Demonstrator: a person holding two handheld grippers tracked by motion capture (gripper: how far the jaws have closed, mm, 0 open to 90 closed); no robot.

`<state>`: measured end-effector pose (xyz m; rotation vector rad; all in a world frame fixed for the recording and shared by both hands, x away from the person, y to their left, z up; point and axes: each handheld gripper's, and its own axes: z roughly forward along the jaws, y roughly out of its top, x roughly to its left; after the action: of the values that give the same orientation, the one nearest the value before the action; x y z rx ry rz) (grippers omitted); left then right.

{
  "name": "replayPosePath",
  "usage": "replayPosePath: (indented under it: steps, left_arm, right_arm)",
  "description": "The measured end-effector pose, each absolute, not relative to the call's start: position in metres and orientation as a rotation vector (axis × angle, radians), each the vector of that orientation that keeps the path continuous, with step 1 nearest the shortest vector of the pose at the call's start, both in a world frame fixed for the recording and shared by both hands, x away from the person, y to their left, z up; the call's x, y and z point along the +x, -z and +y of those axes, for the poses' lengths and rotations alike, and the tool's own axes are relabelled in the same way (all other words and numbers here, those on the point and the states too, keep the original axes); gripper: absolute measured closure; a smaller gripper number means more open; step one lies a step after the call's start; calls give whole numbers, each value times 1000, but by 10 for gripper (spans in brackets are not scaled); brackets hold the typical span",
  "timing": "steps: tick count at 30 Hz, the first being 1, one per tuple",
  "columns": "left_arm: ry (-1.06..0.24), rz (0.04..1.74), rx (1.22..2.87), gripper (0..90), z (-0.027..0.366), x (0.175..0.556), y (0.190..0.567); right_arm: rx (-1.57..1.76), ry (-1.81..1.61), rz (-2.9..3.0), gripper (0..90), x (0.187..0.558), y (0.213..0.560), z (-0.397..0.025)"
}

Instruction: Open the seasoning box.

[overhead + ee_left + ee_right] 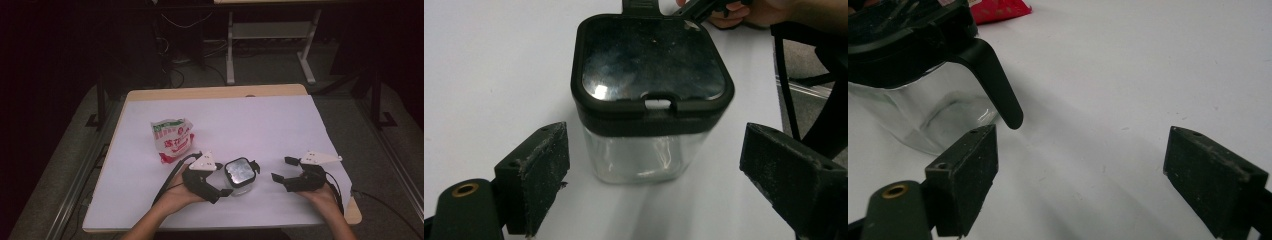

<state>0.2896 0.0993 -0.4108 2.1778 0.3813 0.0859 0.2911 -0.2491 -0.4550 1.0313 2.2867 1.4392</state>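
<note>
At the near edge of the table [150,210], which is covered in white, the person's two hands each hold a gripper; the left gripper [223,186] has its jaws spread wide, and the jar [240,176] stands just ahead of them, close to the tips but apart from both; in the left gripper view the jar [649,100] sits upright between the lines of the two jaws, a clear glass body under a black lid [651,65] with a small latch facing the camera; the right gripper [282,169] lies to the jar's right, near it, jaws also wide and holding nothing; in the right gripper view the jar's black handle [995,82] hangs down just above that gripper's own left jaw, not touching it; farther back, to the left, a red and white bag [171,139] lies on the table, well apart from the jar.
</note>
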Motion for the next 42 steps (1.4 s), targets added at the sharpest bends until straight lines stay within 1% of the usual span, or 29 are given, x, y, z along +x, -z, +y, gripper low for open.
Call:
replayPosePath:
  steps: [11,16,20,42]
  left_arm:
    - [-96,363,2178,124,90,292,417]
    - [-98,374,2167,140,91,294,417]
    - [-88,378,2154,171,90,293,416]
    - [-95,382,2140,180,92,292,408]
  right_arm:
    - [1025,-1422,2299,138,291,455,-248]
    - [1028,-1422,2300,138,291,455,-247]
    - [1035,-1421,2302,139,292,455,-247]
    - [1035,-1411,2313,140,292,455,-246]
